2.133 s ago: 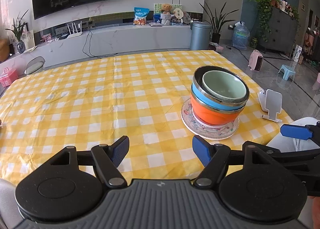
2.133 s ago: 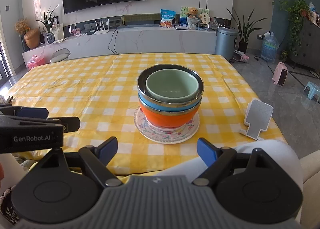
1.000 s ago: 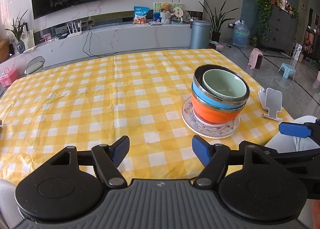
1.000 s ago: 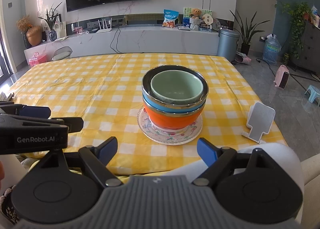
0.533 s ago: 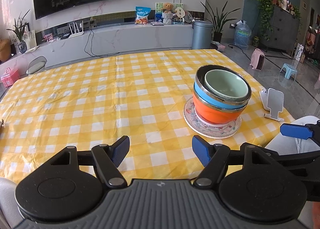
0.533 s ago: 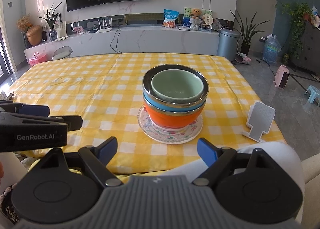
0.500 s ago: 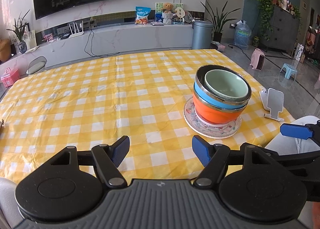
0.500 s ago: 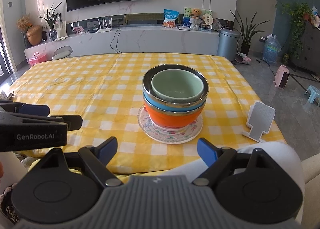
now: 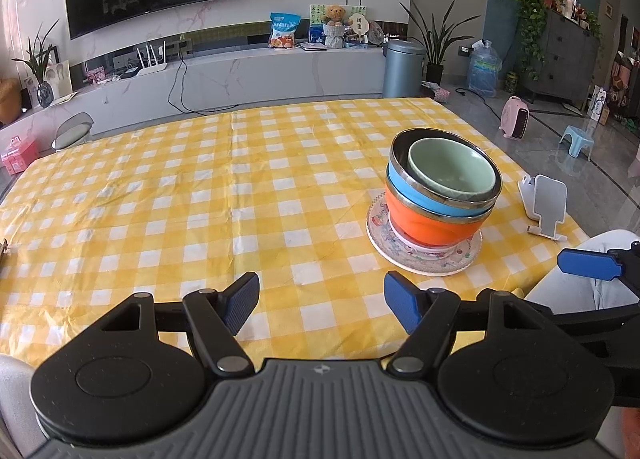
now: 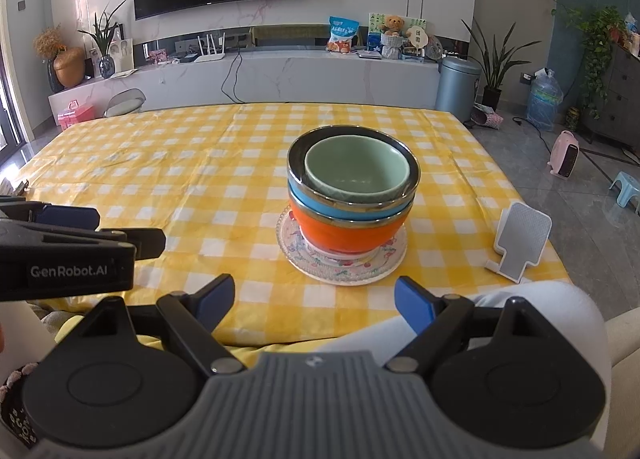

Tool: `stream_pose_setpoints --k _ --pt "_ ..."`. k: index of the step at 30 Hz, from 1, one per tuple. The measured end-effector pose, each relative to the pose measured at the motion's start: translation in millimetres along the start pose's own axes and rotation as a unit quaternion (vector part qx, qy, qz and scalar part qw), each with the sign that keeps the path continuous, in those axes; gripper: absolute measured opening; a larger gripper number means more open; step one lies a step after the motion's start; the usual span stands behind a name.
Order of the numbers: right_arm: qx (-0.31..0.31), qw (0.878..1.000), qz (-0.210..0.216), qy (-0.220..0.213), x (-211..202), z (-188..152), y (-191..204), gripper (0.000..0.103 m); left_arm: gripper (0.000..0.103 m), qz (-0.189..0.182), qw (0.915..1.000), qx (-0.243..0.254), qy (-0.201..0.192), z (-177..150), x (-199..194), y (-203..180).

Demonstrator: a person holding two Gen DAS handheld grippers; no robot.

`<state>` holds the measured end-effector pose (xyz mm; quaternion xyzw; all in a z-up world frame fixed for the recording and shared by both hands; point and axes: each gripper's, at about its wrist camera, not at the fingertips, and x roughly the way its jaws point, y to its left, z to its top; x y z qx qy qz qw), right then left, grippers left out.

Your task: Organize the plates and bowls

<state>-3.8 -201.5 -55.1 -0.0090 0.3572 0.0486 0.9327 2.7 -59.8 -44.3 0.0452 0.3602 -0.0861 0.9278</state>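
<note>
Three bowls are nested on a flowered plate near the table's right front: a green bowl inside a blue steel-rimmed bowl, which sits in an orange bowl. The left wrist view shows the same green bowl, orange bowl and plate off to the right. My left gripper hangs open over the tablecloth's front edge, nothing between its fingers. My right gripper is open too, just short of the plate, empty.
A yellow checked tablecloth covers the table. A white phone stand stands right of the plate. A person's light trouser leg is under my right gripper. A TV wall, low shelf and bin lie behind.
</note>
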Motion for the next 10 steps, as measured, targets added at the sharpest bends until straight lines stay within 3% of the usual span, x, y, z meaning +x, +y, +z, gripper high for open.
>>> stream_pose_setpoints --k 10 --pt "0.000 1.000 -0.002 0.001 0.1 -1.4 -0.4 0.086 0.083 -0.001 1.0000 0.004 -0.004 0.5 -0.9 -0.7"
